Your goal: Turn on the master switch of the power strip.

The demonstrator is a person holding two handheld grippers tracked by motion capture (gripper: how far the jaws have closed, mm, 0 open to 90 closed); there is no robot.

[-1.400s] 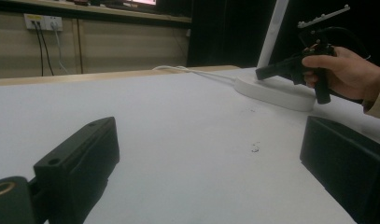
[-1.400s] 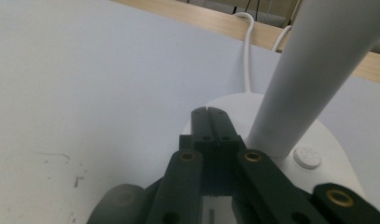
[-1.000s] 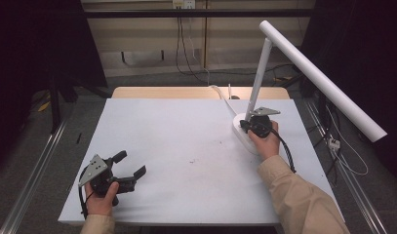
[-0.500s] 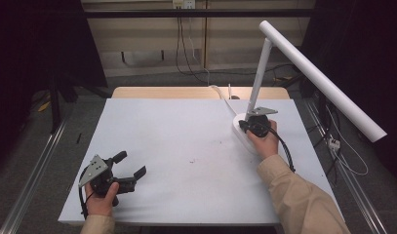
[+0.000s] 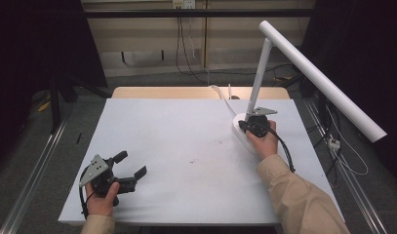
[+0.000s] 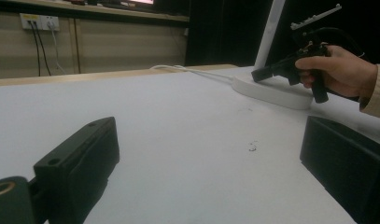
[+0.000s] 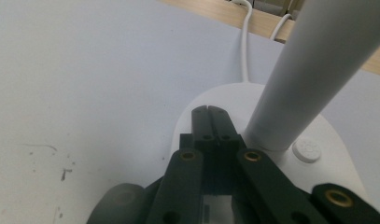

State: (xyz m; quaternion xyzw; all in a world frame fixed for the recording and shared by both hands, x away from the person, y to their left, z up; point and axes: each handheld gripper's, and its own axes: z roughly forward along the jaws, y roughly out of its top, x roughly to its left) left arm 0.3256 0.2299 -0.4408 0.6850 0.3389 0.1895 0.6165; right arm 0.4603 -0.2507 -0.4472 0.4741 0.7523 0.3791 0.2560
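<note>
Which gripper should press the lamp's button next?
Right. The right gripper, jaws shut, already rests on the lamp base beside the round button. The left gripper sits open at the table's near left corner, far off.

A white desk lamp [image 5: 257, 73] stands upright at the table's far right, round base flat, long head angled down.
</note>
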